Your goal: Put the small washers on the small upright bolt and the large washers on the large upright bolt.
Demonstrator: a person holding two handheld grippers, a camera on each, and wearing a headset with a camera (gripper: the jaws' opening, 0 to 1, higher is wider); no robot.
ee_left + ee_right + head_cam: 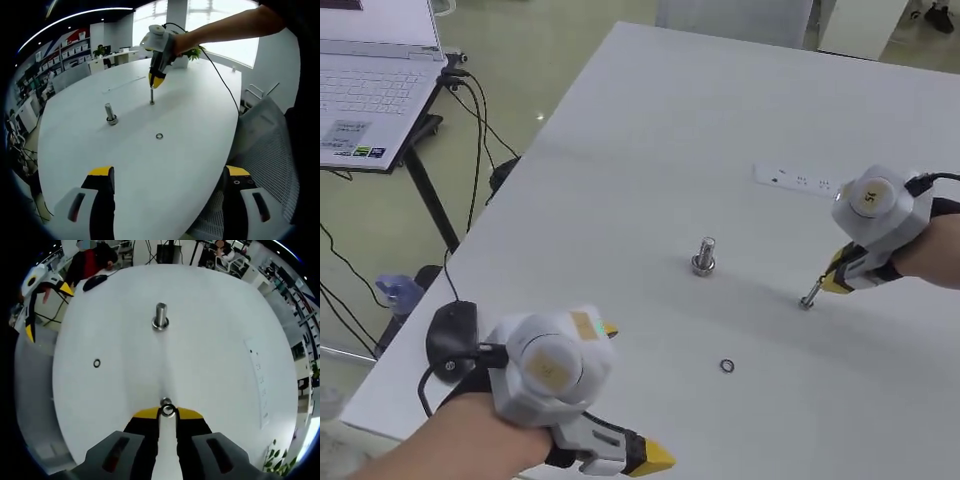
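1. The small washer [168, 410] is pinched between the tips of my right gripper [167, 413]. It sits right at the top of the small bolt [165, 401].
2. I think this is the step of putting that washer on the small bolt. Next I must line the hole up over the tip. Then I let go gently, so the thin bolt does not fall over.
3. A loose washer [727, 366] lies flat on the table [620, 150], apart from both bolts. It looks small, so I guess it goes on the small bolt too.
4. My left gripper [168, 171] has its jaws spread wide and holds nothing. It is near the table edge.
5. The bolts are what hold the washers. The big bolt [704, 257] stands up in the middle with a shiny ring [160, 326] round its foot. I think that is a large washer.
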